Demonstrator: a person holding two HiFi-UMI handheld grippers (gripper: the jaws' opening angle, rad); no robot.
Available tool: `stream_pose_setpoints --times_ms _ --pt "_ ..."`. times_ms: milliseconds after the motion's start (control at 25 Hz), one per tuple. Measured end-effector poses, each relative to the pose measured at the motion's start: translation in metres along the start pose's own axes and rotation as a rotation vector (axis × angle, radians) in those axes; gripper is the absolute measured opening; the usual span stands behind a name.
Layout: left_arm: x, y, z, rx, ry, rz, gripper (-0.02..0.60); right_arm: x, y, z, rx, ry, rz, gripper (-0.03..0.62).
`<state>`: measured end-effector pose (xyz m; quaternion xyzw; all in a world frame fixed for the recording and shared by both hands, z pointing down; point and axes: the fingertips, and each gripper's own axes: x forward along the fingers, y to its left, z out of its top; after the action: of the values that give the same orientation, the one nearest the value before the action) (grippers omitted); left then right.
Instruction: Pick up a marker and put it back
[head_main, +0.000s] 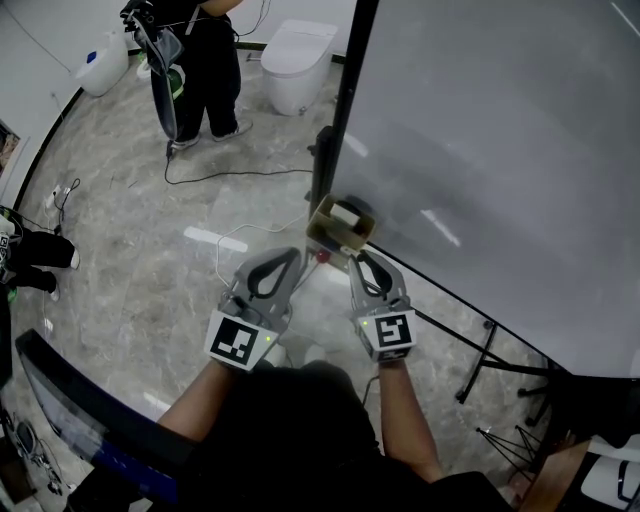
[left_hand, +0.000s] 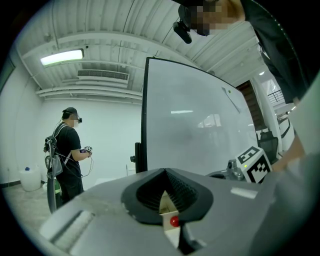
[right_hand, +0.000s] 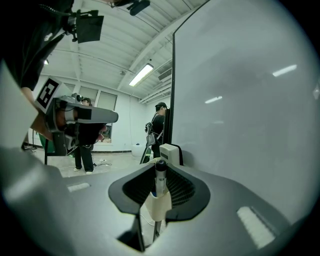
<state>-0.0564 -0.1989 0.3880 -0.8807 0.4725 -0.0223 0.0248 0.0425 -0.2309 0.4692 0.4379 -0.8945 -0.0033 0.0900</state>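
A marker (right_hand: 160, 179) with a black cap stands upright, its lower end inside a cream cardboard holder (right_hand: 159, 204). In the right gripper view my right gripper (right_hand: 160, 167) is shut on the marker just under the cap. The head view shows that gripper (head_main: 358, 255) right at the cardboard holder (head_main: 335, 228), which hangs on the lower corner of the whiteboard (head_main: 480, 150); the marker itself is hidden there. My left gripper (head_main: 292, 252) hangs beside it to the left, tips together, holding nothing. Its own view shows the left gripper (left_hand: 165, 171) shut, with the holder (left_hand: 167, 212) visible beyond it.
A white eraser block (right_hand: 169, 152) sits in the holder behind the marker. The whiteboard's black stand legs (head_main: 490, 350) spread over the marble floor at the right. A person (head_main: 205, 60) stands far off, near a toilet (head_main: 298, 60), a white jug (head_main: 103, 62) and a floor cable (head_main: 235, 175).
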Motion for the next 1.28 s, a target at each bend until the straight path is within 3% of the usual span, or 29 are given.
stream_pose_setpoints --times_ms 720,1280 --pt "-0.007 -0.004 0.004 0.008 -0.015 -0.034 0.005 -0.009 0.007 -0.004 0.005 0.024 -0.029 0.118" --pt "-0.012 -0.011 0.012 0.004 -0.037 -0.082 0.005 -0.032 0.008 0.027 0.002 -0.028 -0.093 0.138"
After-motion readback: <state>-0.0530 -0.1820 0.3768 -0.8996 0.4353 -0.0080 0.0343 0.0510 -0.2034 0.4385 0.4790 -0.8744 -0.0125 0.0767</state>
